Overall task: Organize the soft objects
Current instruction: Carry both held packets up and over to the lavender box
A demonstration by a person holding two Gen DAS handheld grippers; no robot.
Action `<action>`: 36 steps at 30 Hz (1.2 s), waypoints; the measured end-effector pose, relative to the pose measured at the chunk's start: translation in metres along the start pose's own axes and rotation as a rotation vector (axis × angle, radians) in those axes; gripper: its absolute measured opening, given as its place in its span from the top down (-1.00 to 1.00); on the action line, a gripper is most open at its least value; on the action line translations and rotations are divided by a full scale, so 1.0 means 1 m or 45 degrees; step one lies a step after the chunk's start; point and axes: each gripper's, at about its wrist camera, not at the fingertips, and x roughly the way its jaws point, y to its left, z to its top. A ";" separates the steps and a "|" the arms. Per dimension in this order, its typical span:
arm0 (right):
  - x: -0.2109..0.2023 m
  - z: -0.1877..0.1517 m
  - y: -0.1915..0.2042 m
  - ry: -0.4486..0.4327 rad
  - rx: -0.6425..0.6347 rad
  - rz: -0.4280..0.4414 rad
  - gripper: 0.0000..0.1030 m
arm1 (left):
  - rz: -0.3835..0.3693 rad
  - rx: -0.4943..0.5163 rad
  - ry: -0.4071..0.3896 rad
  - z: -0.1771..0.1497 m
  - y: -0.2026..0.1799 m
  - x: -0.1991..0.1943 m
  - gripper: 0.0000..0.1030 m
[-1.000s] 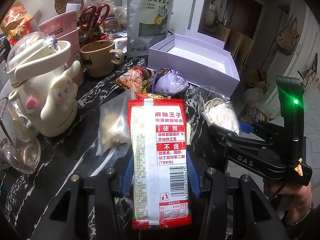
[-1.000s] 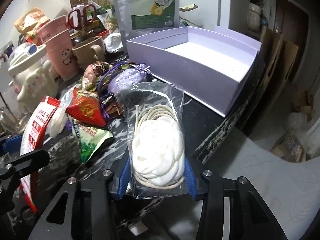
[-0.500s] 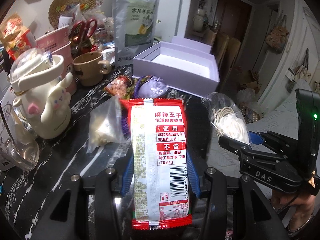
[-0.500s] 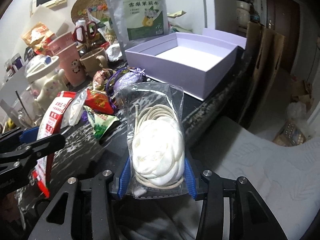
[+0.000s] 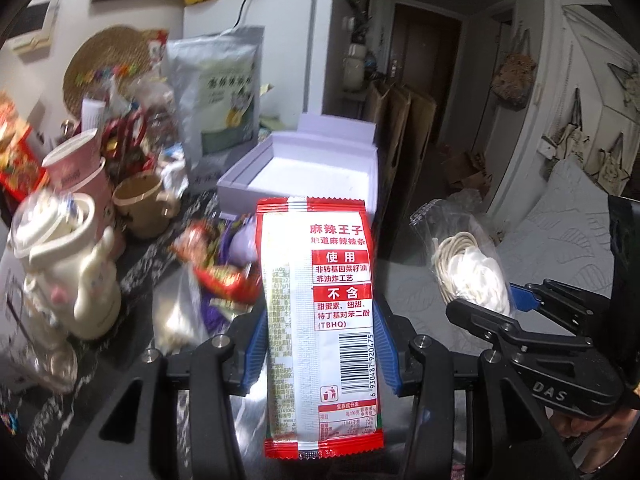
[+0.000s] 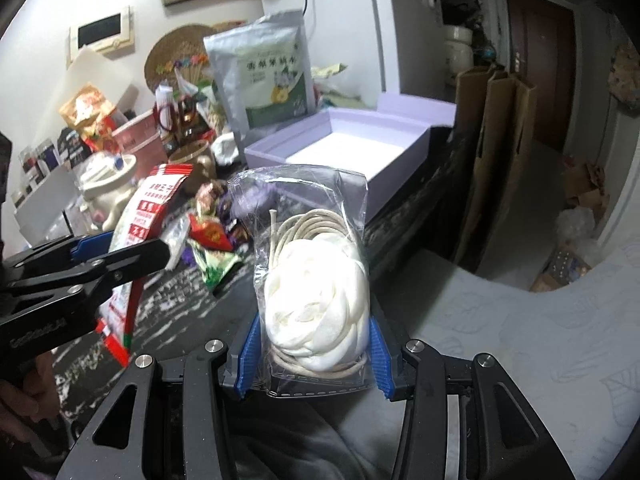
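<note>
My left gripper (image 5: 322,350) is shut on a red and white snack packet (image 5: 320,312) and holds it up in the air, short of the lavender box (image 5: 316,172). My right gripper (image 6: 312,354) is shut on a clear bag of white cord and cloth (image 6: 316,284), also lifted. The bag shows in the left wrist view (image 5: 468,264) to the right of the packet. The packet shows in the right wrist view (image 6: 140,240) at the left. The open lavender box (image 6: 360,156) sits on the dark marble counter (image 6: 180,292) beyond both.
Loose snack packets and a purple pouch (image 5: 224,256) lie on the counter before the box. A white kettle (image 5: 68,268), pink cups (image 5: 80,168), a brown mug (image 5: 144,204) and a silver pouch (image 5: 220,92) crowd the left. A white-covered bed (image 6: 520,340) lies on the right.
Both grippers have risen and pulled back from the counter with their loads still held. The box and the clutter now look farther away and lower.
</note>
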 end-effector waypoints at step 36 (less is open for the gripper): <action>0.034 0.195 -0.052 -0.325 -0.083 -0.041 0.09 | 0.004 0.211 -0.348 0.215 -0.006 0.080 0.10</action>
